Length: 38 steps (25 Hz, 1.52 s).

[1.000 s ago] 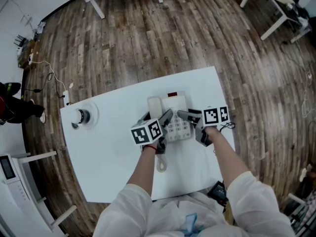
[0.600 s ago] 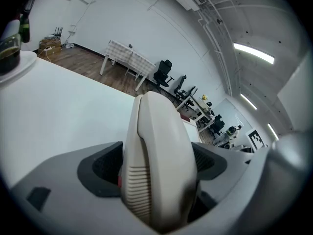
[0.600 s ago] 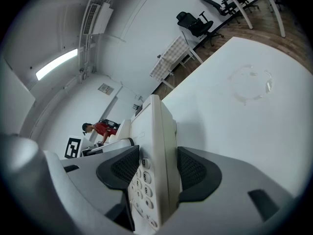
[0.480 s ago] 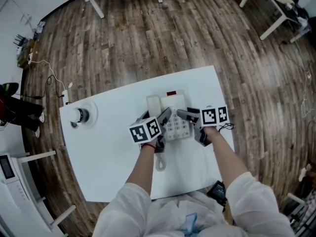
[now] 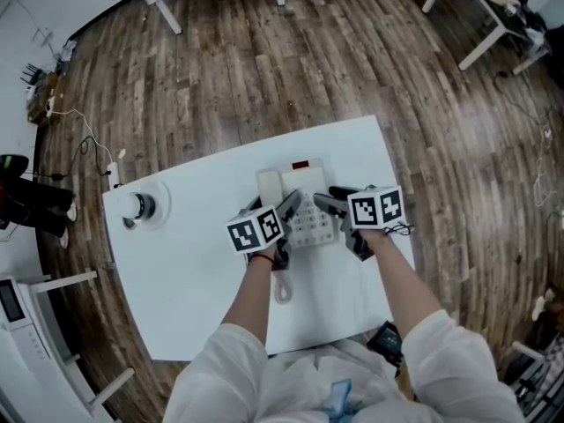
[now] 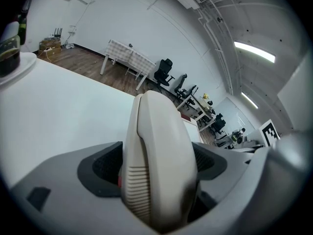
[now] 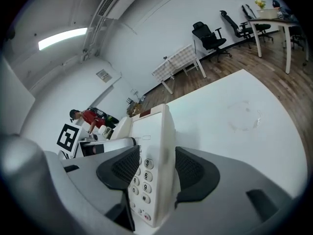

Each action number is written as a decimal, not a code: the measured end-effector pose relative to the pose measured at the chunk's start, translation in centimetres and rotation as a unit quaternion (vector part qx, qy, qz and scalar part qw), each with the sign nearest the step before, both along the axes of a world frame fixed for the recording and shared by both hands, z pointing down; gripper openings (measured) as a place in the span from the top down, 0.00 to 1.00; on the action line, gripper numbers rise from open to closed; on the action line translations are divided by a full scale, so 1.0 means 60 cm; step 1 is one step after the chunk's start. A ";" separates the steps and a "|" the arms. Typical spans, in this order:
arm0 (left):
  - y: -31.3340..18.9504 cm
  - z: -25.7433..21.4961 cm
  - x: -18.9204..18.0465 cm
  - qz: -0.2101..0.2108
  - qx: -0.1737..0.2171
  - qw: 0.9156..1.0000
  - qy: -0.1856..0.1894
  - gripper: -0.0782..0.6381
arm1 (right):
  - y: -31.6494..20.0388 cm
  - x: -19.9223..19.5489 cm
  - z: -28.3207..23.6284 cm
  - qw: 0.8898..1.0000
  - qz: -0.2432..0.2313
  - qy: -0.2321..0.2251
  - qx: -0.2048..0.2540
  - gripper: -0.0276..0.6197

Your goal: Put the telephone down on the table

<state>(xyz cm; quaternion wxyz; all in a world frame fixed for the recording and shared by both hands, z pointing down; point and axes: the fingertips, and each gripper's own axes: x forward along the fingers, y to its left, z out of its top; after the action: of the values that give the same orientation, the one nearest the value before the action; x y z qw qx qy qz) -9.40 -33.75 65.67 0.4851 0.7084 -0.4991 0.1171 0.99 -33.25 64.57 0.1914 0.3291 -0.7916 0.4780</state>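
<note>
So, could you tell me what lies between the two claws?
The telephone, shown in the head view: left claw clamps its handset, right claw its side.

Dark wood-plank floor (image 5: 352, 60), white walls (image 6: 127, 18), ceiling strip lights (image 6: 254, 52). White table (image 5: 194, 280) mid-room; checkered-cloth table (image 6: 128, 58) and office chairs (image 6: 163, 71) beyond.

- Open-plan office or lab room: wood-plank floor (image 5: 264, 77), plain white walls.
- Black swivel chairs (image 7: 208, 35) beside white desks (image 7: 279, 14).
- Strip lights (image 6: 254, 52) overhead.
- White counter (image 5: 185, 271) mid-room.
</note>
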 end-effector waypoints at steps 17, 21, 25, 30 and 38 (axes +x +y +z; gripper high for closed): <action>0.021 -0.023 -0.016 0.015 -0.005 0.998 -0.067 0.31 | 0.007 0.010 -0.018 0.993 -0.021 0.104 0.045 0.58; 0.028 -0.043 -0.017 0.016 -0.005 0.997 -0.072 0.31 | 0.011 0.008 -0.040 0.992 -0.020 0.111 0.053 0.58; 0.033 -0.061 -0.015 0.016 -0.002 0.997 -0.073 0.31 | 0.017 0.003 -0.059 0.991 -0.027 0.115 0.059 0.58; 0.049 -0.089 -0.014 0.019 0.007 0.997 -0.079 0.33 | 0.037 -0.006 -0.087 0.991 -0.033 0.114 0.069 0.58; 0.085 -0.153 -0.003 0.037 0.027 0.996 -0.070 0.34 | 0.072 -0.005 -0.145 0.991 -0.031 0.101 0.081 0.58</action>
<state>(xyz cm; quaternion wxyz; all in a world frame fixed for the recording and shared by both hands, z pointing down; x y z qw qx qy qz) -9.57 -28.65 56.46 0.4251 0.7290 -0.5085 0.1710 0.69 -28.92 55.88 0.2576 0.3652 -0.8144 0.3702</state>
